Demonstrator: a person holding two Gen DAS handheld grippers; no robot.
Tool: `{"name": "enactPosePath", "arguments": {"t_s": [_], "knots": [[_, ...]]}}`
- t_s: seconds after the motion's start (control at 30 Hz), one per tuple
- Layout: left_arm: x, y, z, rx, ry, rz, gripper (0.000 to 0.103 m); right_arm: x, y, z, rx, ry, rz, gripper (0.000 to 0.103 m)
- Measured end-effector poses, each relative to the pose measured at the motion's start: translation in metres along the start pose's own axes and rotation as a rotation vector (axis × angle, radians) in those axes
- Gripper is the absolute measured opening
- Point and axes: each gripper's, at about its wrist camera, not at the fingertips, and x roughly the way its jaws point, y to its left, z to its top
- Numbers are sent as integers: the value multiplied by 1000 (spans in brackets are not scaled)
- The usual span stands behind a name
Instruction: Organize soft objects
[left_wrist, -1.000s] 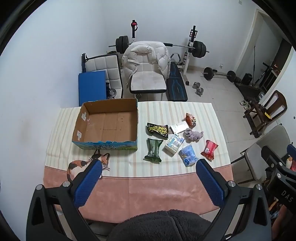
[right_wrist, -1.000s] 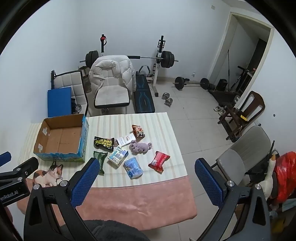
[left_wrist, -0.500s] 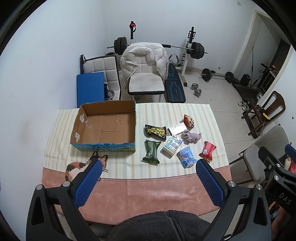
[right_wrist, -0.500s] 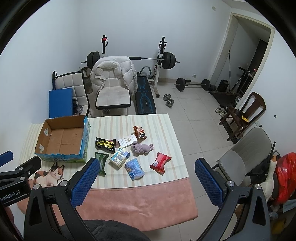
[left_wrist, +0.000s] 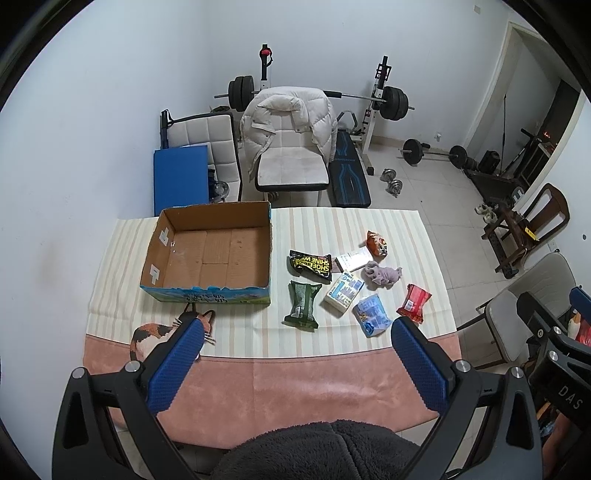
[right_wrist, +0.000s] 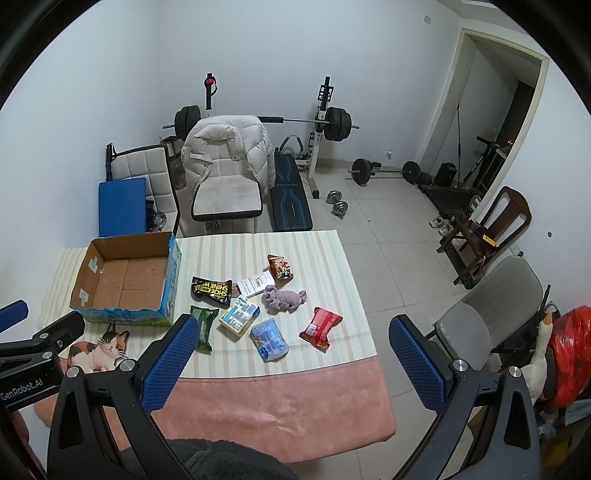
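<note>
An open empty cardboard box (left_wrist: 210, 254) (right_wrist: 125, 280) stands on the left of the striped table. To its right lie several soft packs: a black pouch (left_wrist: 309, 261) (right_wrist: 211, 289), a green pack (left_wrist: 303, 303) (right_wrist: 202, 326), a white-blue pack (left_wrist: 344, 292) (right_wrist: 239, 315), a blue pack (left_wrist: 371, 314) (right_wrist: 269, 338), a red pack (left_wrist: 413, 303) (right_wrist: 320, 327), an orange pack (left_wrist: 376, 243) (right_wrist: 279, 266), a white card (left_wrist: 354, 258) and a purple cloth (left_wrist: 382, 274) (right_wrist: 283, 298). My left gripper (left_wrist: 295, 362) and right gripper (right_wrist: 291, 362) are open and empty, high above the table's near edge.
A pink cloth (left_wrist: 295, 384) with a cat picture (right_wrist: 99, 349) covers the table's near part. A white chair with a jacket (left_wrist: 291, 147), a weight bench and barbells stand behind the table. Chairs (right_wrist: 487, 306) stand on the right.
Both grippers have risen and drawn back slightly, so the table looks a little smaller and farther. Nothing on the table has moved.
</note>
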Motion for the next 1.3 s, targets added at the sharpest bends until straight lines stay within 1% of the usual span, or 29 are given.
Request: {"name": "enactPosePath", "arguments": {"t_s": [0.2,0.53,1.0,1.3], "knots": [[0,-1,4,-1,-9,2,103,-3,7,7,-2,-15,4,103],[-5,5,4,-4,-24,2,103,0,8,9,3,-21,4,103],[-7,4,6,-7,-30,5,103,-3,9,5,9,-43,21,103],[-9,2,7,-5,-26,4,103,-3,7,4,16,-40,30,103]]}}
